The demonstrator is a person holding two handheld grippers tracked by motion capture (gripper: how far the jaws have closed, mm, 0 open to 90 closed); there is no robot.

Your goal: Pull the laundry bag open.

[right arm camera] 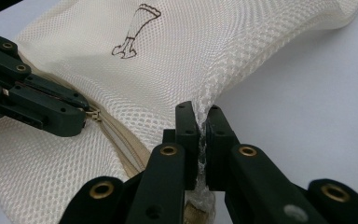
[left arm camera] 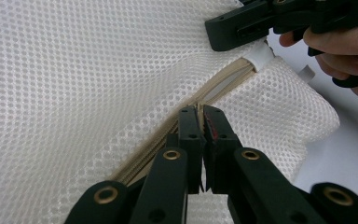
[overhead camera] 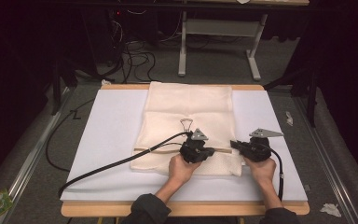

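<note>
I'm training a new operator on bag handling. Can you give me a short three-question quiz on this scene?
1. True or false: the right tool pinches the edge of the mesh laundry bag.
2. What does the left tool grip? A) a clip B) the zipper pull C) a cable
3. What surface does the bag lie on?

Key: 1 true. 2 B; its jaws are shut at the zipper. 3 A white board on the table.

Table (overhead camera: 279, 205): white sheet (overhead camera: 112, 140), mesh bag (overhead camera: 186, 107) atop.
</note>
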